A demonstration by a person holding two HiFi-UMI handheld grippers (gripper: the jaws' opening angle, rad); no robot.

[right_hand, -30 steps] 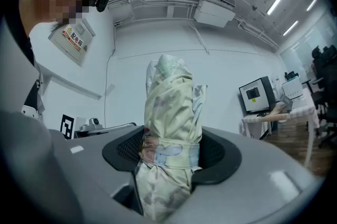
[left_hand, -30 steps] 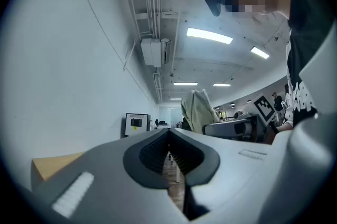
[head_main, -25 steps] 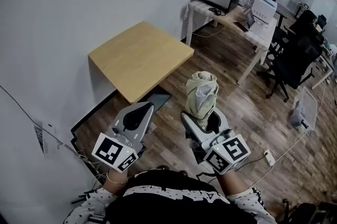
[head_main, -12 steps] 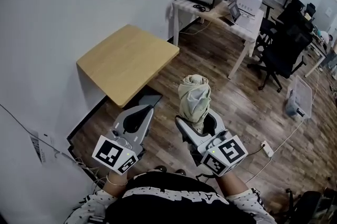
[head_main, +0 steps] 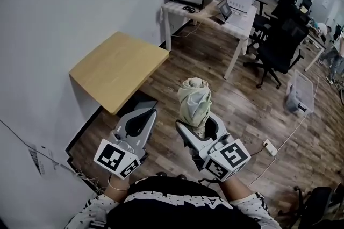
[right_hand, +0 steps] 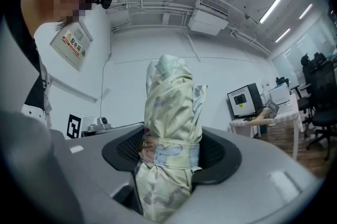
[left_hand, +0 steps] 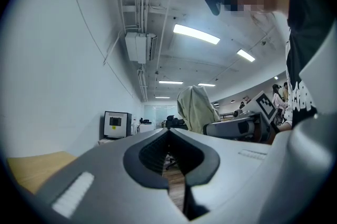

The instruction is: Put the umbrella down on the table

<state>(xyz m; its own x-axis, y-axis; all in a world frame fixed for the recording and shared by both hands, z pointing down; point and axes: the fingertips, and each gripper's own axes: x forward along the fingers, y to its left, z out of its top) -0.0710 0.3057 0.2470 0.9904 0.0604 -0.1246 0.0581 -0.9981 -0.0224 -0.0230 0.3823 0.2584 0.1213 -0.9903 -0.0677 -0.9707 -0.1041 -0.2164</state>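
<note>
Looking down in the head view: grips the folded, pale green umbrella (head_main: 193,98) upright in the right gripper (head_main: 196,124), out in the air above the wood floor (head_main: 252,109). Keeps the left gripper (head_main: 146,113) just beside it, shut tight and holding nothing. Compared with 1 second back, finds the little wooden table (head_main: 115,64) slid toward the left of the picture, with both grippers in much the same spot and the umbrella just as upright. Probably means turning or walking along, not setting down yet. Still has to bring the umbrella over to the table, up ahead and to the left, well apart from it. Looking along the left gripper view: 2 jaws pressed together with nothing in between, plus the umbrella (left_hand: 196,107) off to the right in the other gripper and a bit of the table (left_hand: 29,170) low on the left. Looking along the right gripper view: 2 jaws spread wide and squeezing the umbrella (right_hand: 171,107) low down, top end poking up past them. Looks like a firm hold, so little worry about dropping for now. Will likely need tipping flat before letting go on the table.
</note>
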